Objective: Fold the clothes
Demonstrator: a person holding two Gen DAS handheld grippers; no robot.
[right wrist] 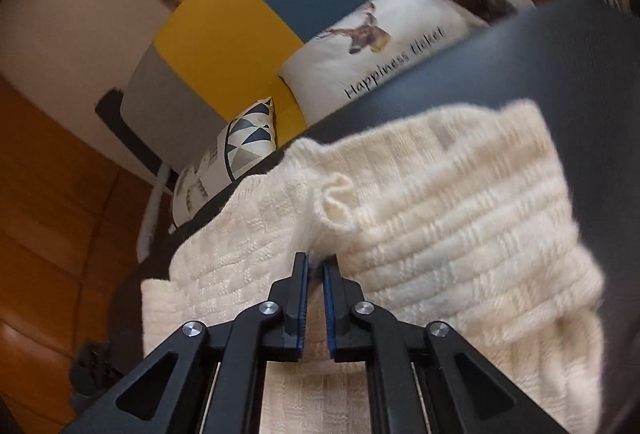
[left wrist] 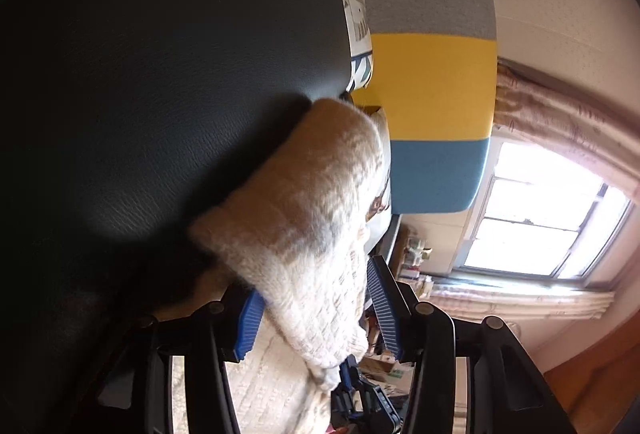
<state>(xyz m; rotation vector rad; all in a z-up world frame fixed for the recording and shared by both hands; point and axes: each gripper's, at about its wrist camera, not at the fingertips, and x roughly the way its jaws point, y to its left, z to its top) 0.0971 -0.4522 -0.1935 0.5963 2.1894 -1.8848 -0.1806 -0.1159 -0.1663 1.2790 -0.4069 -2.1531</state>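
Note:
A cream knitted sweater (right wrist: 440, 218) lies bunched on a dark leather-like surface (right wrist: 560, 54). My right gripper (right wrist: 316, 259) is shut on a small raised fold of the knit right at its tips. In the left wrist view a thick fold of the same sweater (left wrist: 312, 202) runs between the blue pads (left wrist: 250, 326) of my left gripper (left wrist: 316, 282). Those jaws stand wide, and a gap shows between the right pad and the knit. The rest of the sweater is hidden below both grippers.
Behind the dark surface (left wrist: 160, 74) stands a chair with grey, yellow and blue panels (right wrist: 224, 30). On it are a white printed cushion (right wrist: 384, 50) and a triangle-patterned cushion (right wrist: 248, 138). A bright window (left wrist: 540, 210), curtains and a wooden floor (right wrist: 52, 214) surround the scene.

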